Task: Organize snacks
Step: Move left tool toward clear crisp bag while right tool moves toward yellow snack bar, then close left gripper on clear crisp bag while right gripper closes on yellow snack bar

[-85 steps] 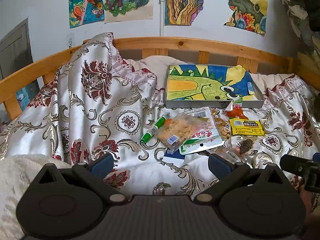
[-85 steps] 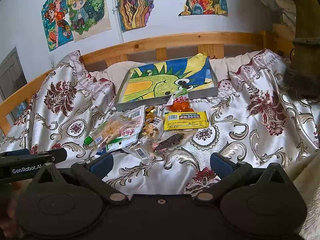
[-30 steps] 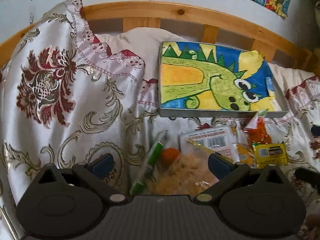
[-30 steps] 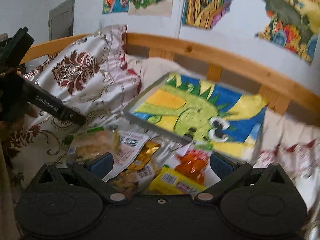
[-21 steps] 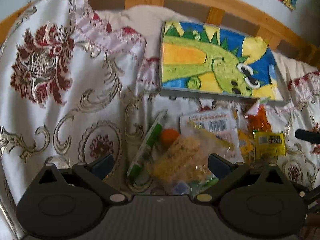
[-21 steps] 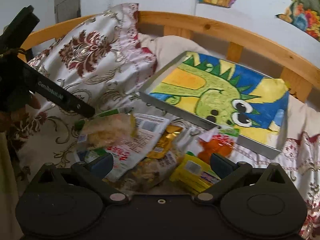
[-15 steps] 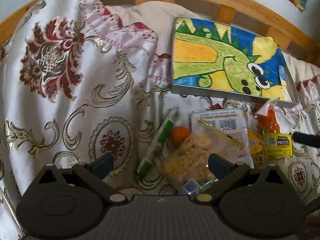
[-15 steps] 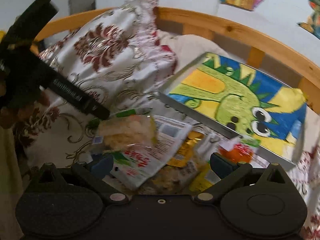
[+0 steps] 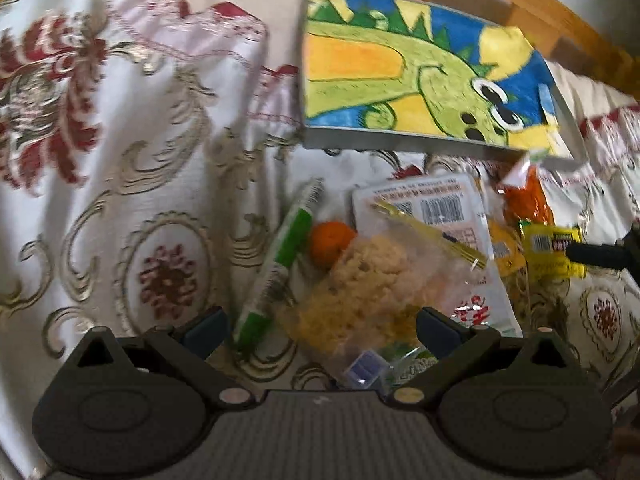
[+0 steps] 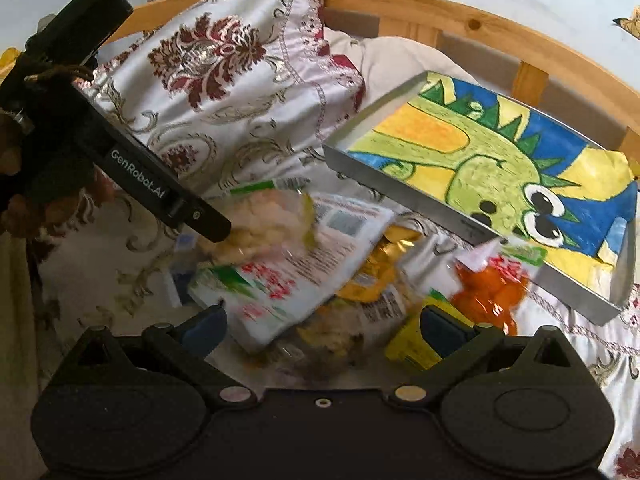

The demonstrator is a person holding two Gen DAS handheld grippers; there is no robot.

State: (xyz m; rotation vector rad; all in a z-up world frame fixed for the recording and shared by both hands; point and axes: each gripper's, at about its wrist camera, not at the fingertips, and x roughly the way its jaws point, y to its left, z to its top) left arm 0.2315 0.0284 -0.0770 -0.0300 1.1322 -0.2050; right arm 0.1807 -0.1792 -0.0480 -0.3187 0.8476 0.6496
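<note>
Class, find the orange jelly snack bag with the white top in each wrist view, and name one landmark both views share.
Left wrist view: the orange jelly snack bag lies at right of centre, just below the box's front right corner.
Right wrist view: it lies lower right, against the box's near wall.
Shared landmark: the dinosaur-painted box.

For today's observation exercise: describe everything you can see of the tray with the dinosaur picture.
The tray is shallow, rectangular, with grey metal-looking walls. A crayon-style green dinosaur on blue and yellow paper lines its floor; no snacks lie in it. It rests tilted on the bedspread before the wooden rail, beyond the snack pile.
</note>
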